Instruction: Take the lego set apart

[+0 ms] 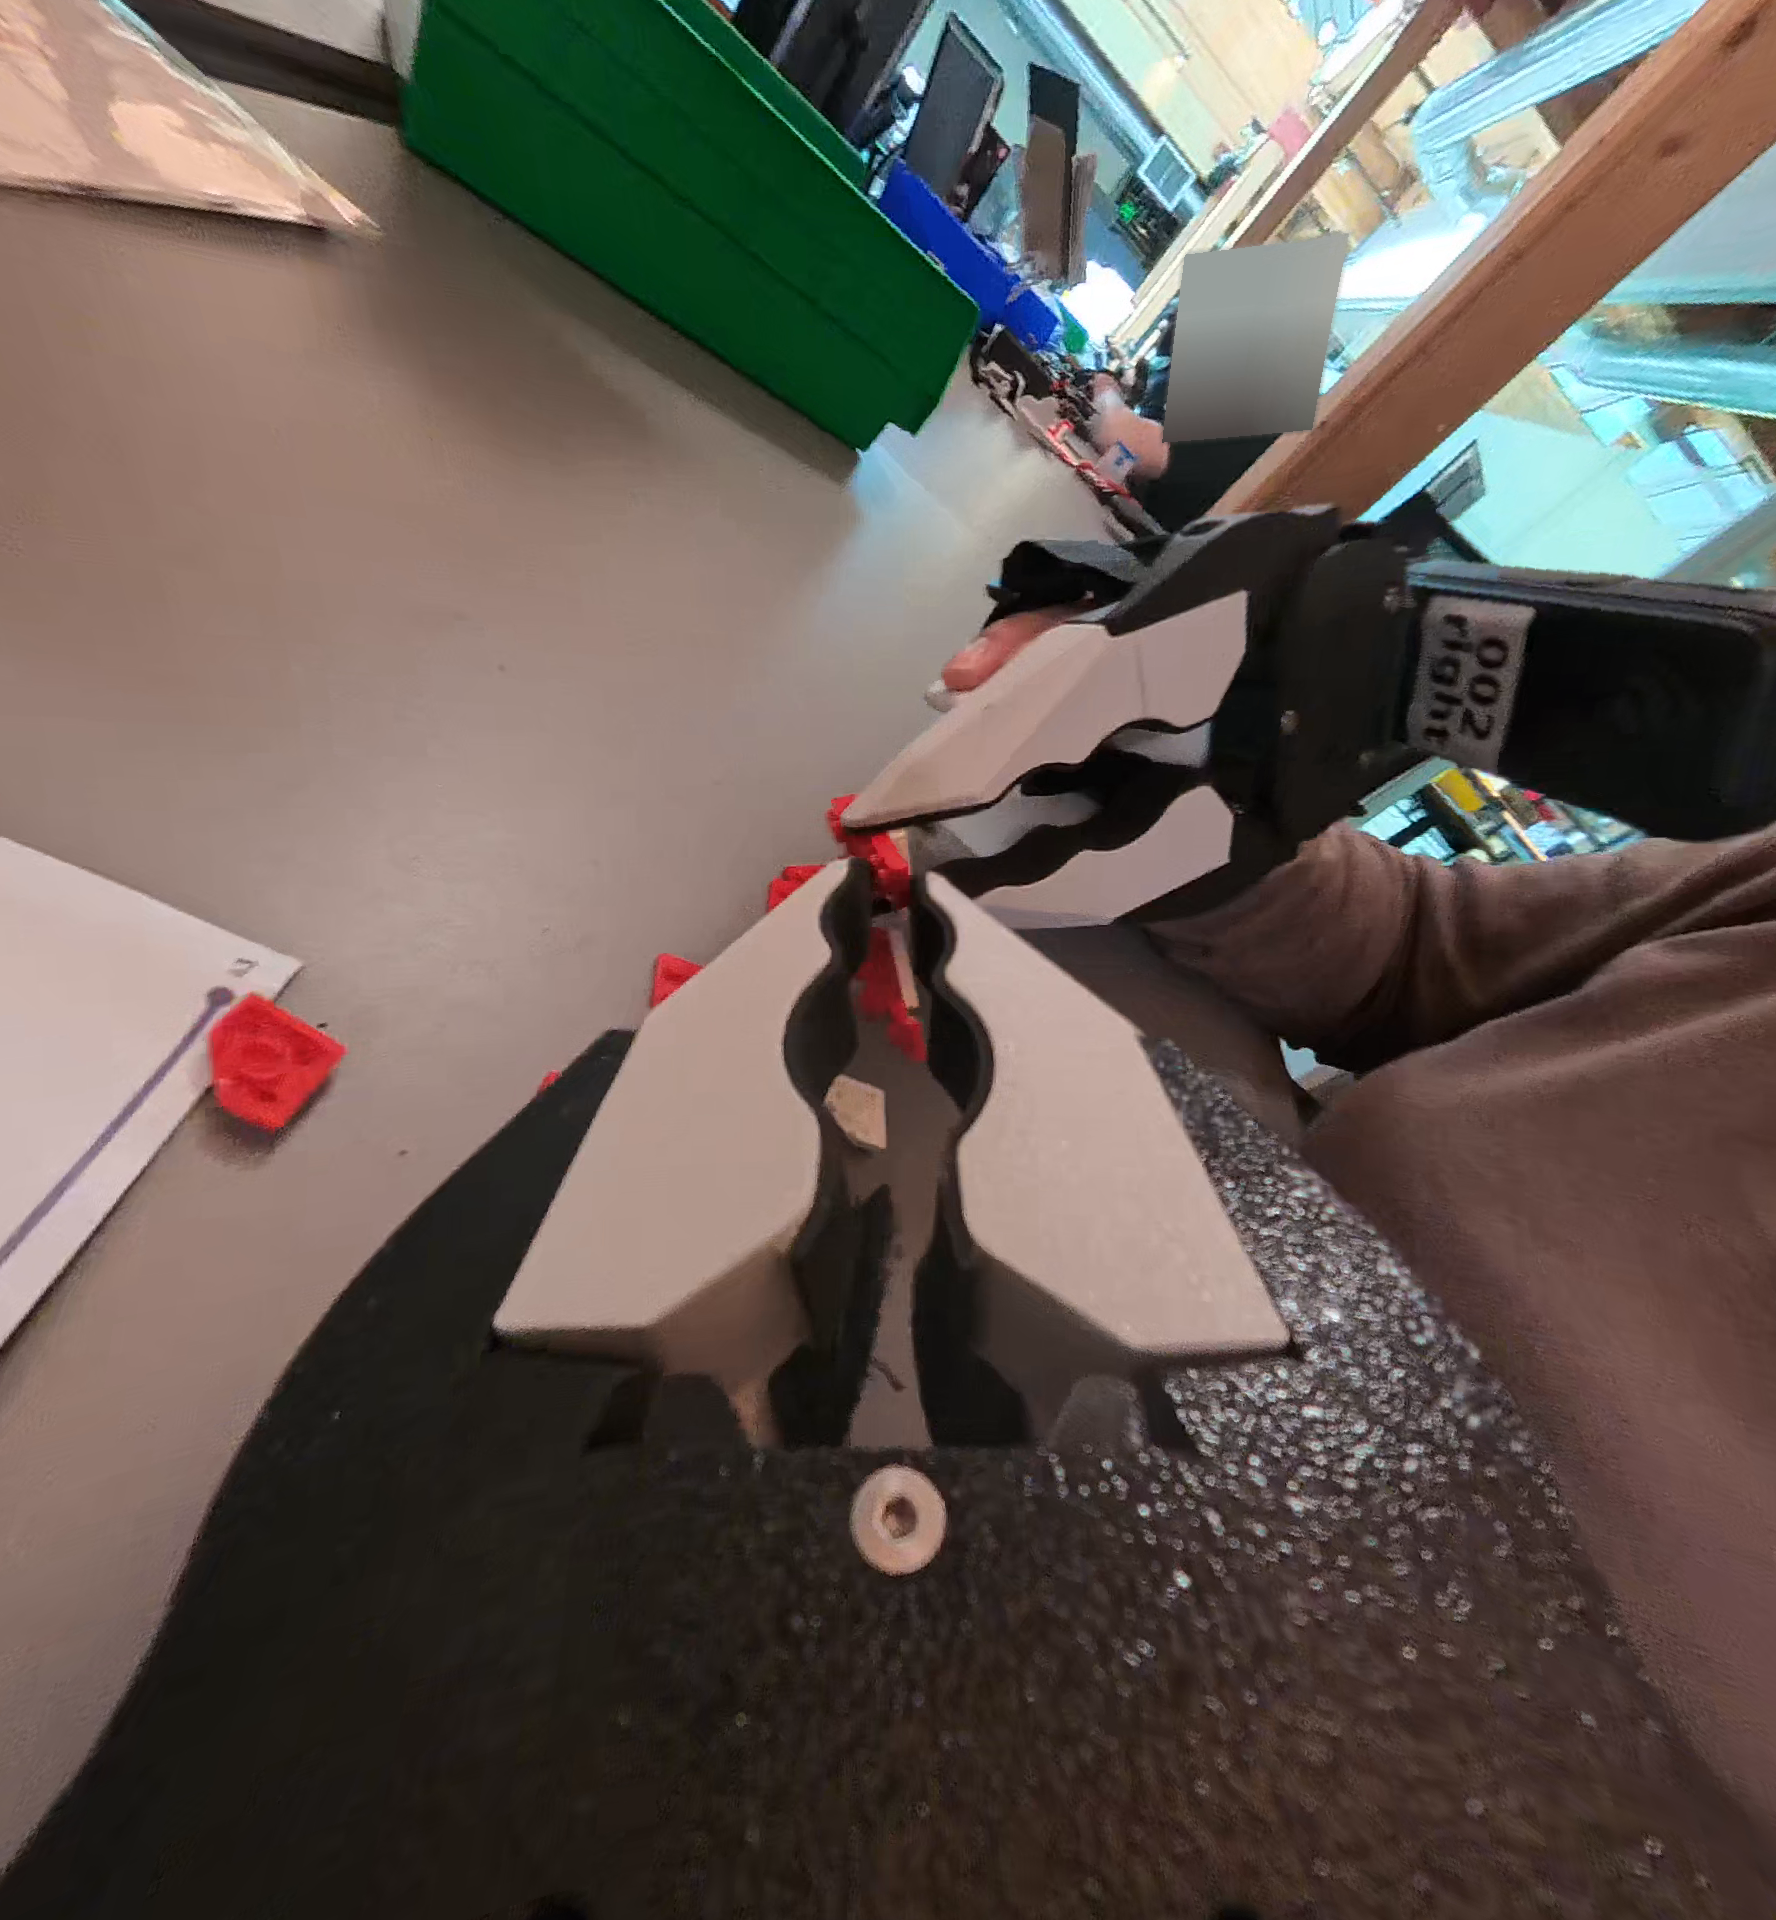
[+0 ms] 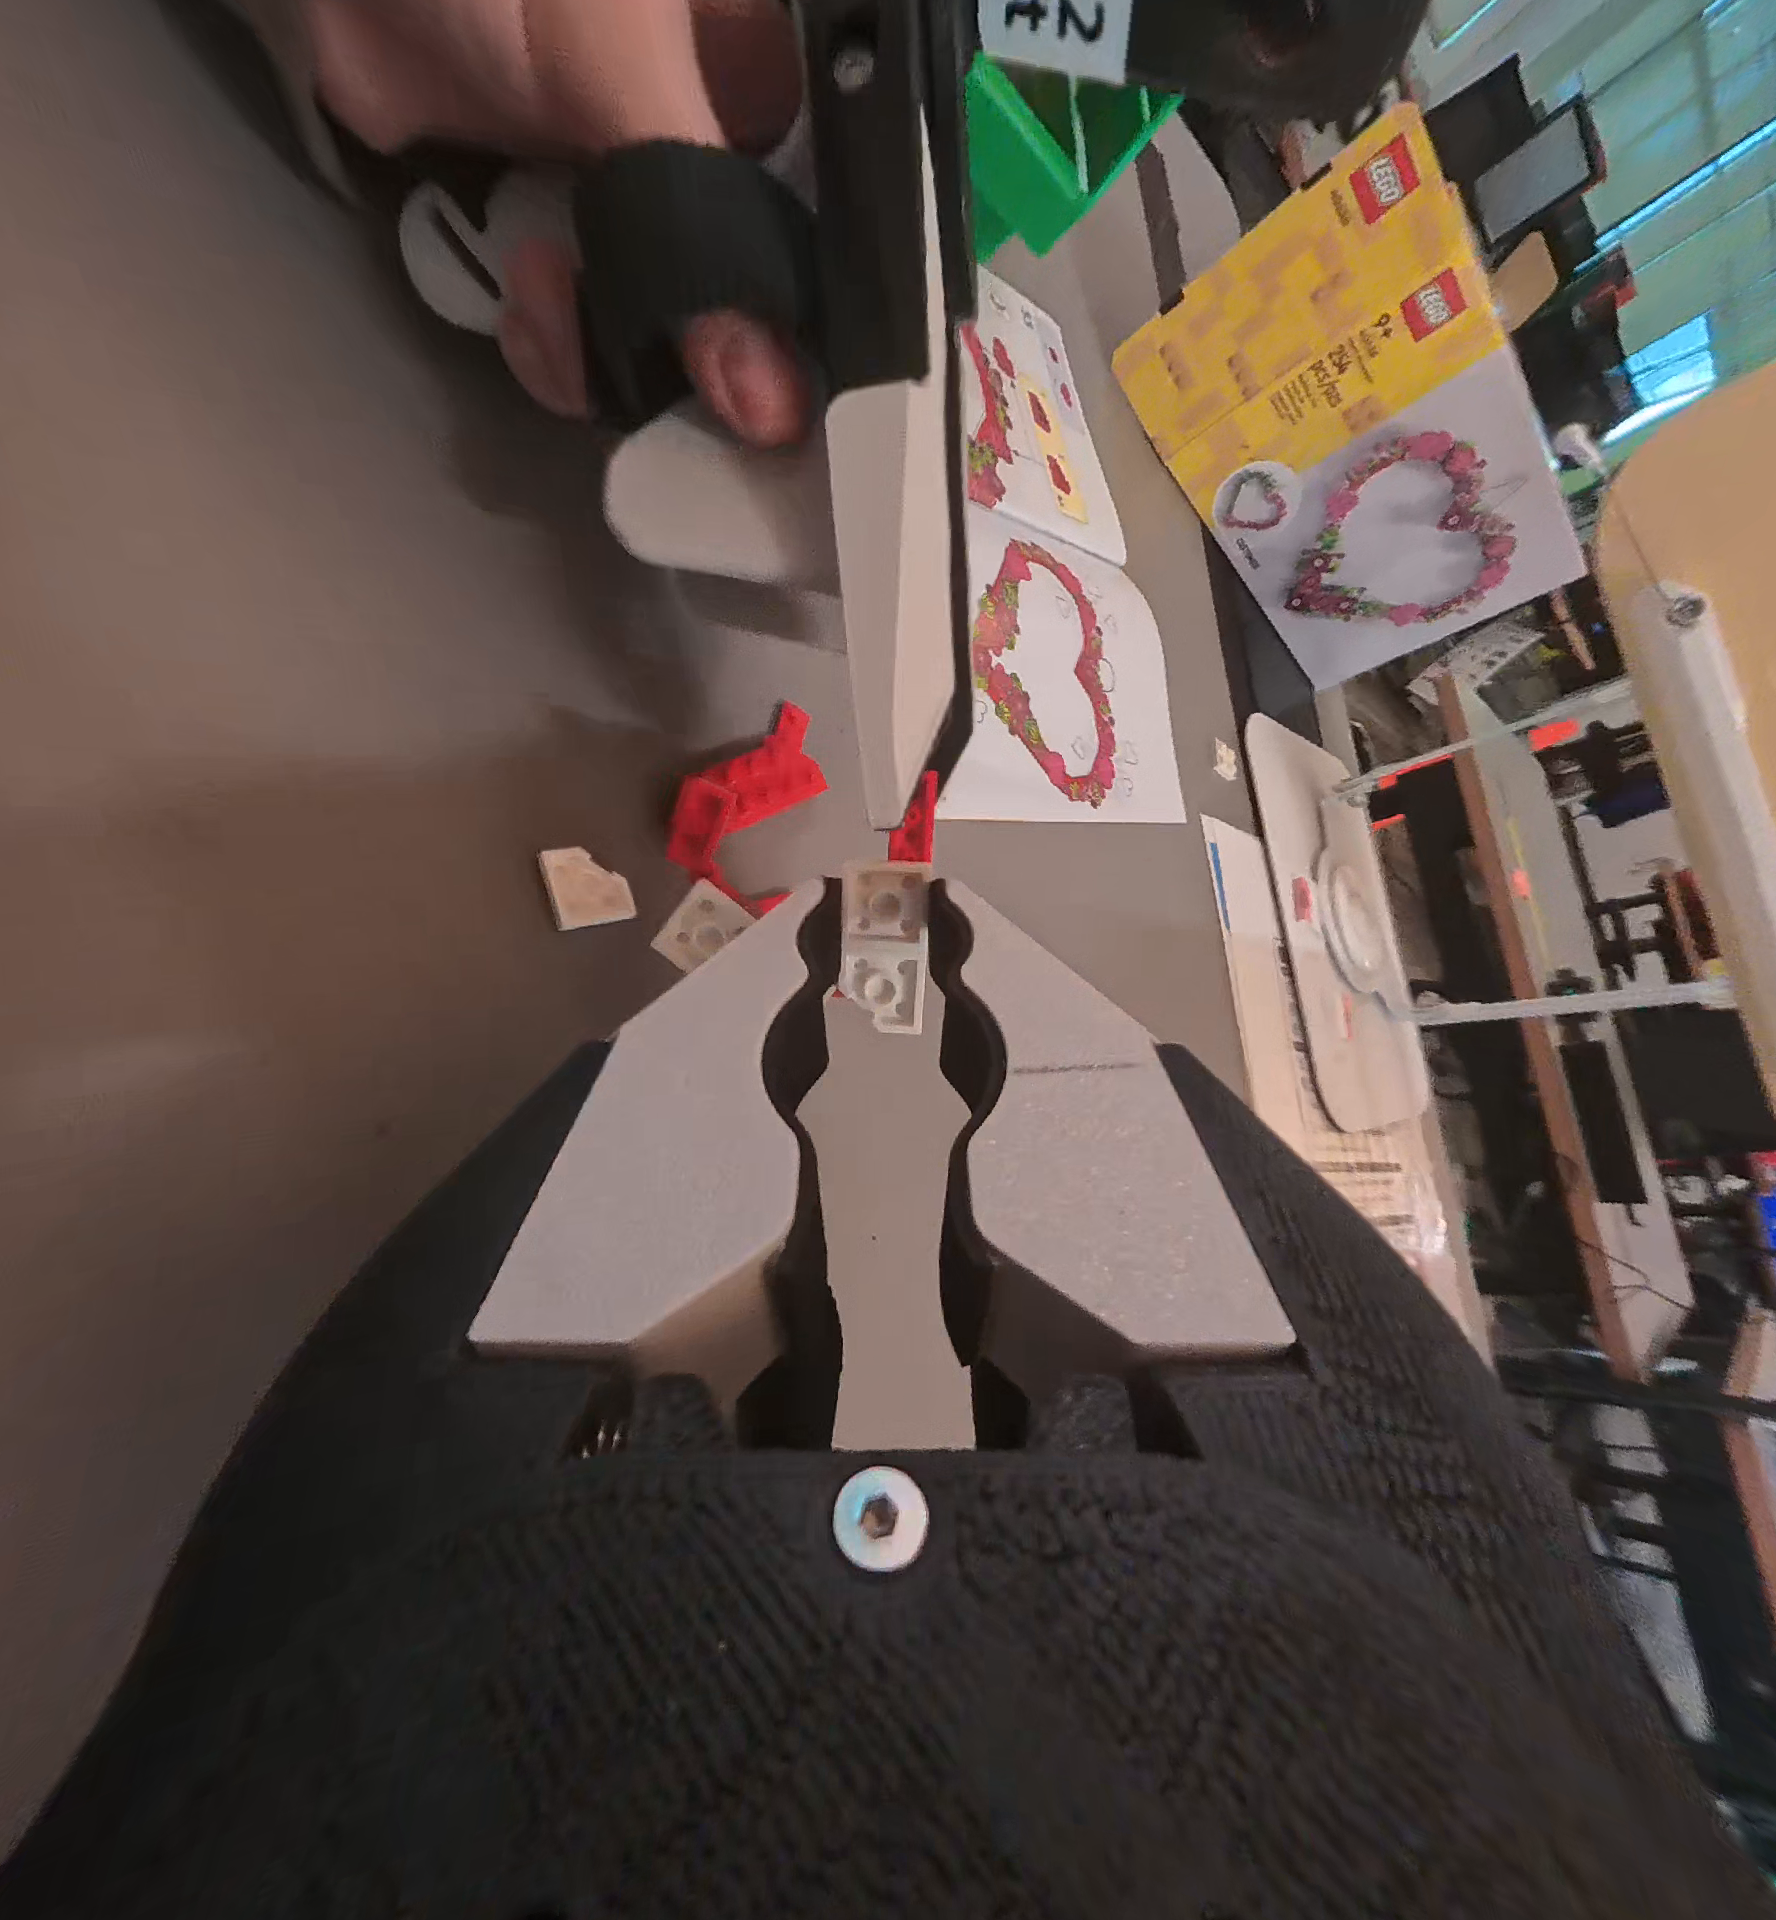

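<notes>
I hold a small lego assembly between both grippers above the grey table. My left gripper is shut on its red part. My right gripper is shut on its white plates. In the left wrist view the right gripper comes in from the right and its tips meet mine at the red part. In the right wrist view the left gripper comes down from above with the red part touching the white plates.
Loose red pieces and white pieces lie on the table below; another red piece rests by a white sheet. A green bin, an instruction booklet and the yellow box stand farther off. Left and right tips are no more than a few centimetres apart.
</notes>
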The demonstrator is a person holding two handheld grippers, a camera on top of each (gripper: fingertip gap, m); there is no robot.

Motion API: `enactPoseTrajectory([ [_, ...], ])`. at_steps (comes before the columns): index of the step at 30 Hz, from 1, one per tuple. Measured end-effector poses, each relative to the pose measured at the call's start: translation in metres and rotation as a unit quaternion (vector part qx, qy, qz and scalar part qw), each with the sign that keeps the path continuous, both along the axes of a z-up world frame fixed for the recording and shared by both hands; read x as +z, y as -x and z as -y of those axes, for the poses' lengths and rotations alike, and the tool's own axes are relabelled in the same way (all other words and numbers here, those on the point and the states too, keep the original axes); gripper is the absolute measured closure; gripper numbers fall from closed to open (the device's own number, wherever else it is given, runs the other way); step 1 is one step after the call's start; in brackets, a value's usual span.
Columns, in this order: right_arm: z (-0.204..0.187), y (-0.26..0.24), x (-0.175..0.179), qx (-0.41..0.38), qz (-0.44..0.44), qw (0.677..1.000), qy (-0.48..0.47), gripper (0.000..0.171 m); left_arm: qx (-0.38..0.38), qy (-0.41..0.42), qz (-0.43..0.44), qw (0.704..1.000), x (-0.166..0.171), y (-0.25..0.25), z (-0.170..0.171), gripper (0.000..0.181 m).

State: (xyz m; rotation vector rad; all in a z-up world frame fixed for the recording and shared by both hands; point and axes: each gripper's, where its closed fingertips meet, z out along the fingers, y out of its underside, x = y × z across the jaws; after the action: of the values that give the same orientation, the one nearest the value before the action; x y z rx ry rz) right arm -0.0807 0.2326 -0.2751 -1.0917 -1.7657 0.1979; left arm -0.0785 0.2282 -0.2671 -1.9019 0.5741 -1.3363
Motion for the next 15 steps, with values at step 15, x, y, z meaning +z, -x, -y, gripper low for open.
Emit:
enactPoseTrajectory([
  [15,0.018,-0.003,0.027,0.097,-0.186,0.85,0.483,0.156,-0.043,-0.046,0.01,0.998,0.015,-0.002,0.011,0.177],
])
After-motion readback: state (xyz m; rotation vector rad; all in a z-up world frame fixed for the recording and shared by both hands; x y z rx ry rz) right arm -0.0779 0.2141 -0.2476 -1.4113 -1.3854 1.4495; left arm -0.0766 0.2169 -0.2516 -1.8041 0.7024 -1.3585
